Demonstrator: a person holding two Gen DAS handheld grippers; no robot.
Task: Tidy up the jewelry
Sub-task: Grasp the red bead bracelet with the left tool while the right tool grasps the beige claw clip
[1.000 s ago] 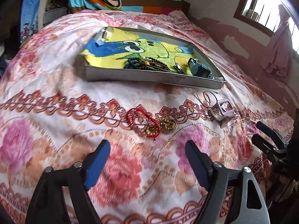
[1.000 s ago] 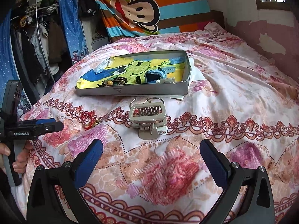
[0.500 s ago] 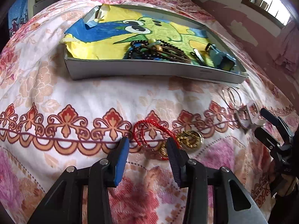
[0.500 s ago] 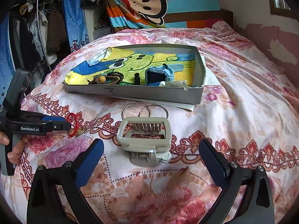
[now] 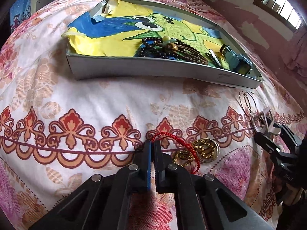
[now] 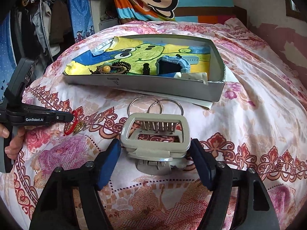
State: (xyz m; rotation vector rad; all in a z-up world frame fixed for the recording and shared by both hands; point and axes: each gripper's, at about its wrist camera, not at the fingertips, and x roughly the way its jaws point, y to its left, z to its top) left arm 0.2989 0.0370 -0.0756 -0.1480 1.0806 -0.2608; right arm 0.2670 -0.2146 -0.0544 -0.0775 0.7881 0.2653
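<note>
Toward the lower middle of the left wrist view, the left hand-held gripper [image 5: 152,143] is clenching on the red cord bracelet [image 5: 184,147], pinching its near loop where it is lying on the bed [image 5: 96,99], probably to lift it free of the gold chain [image 5: 201,149] tangled beside it. Further right, in the lower middle of the right wrist view, the right hand-held gripper [image 6: 155,153] is bracketing the grey hair clip [image 6: 155,136], released, pads just beside its sides. Above, the tray [image 6: 153,86] is waiting, already holding beads [image 6: 115,68] and a watch [image 6: 172,65].
</note>
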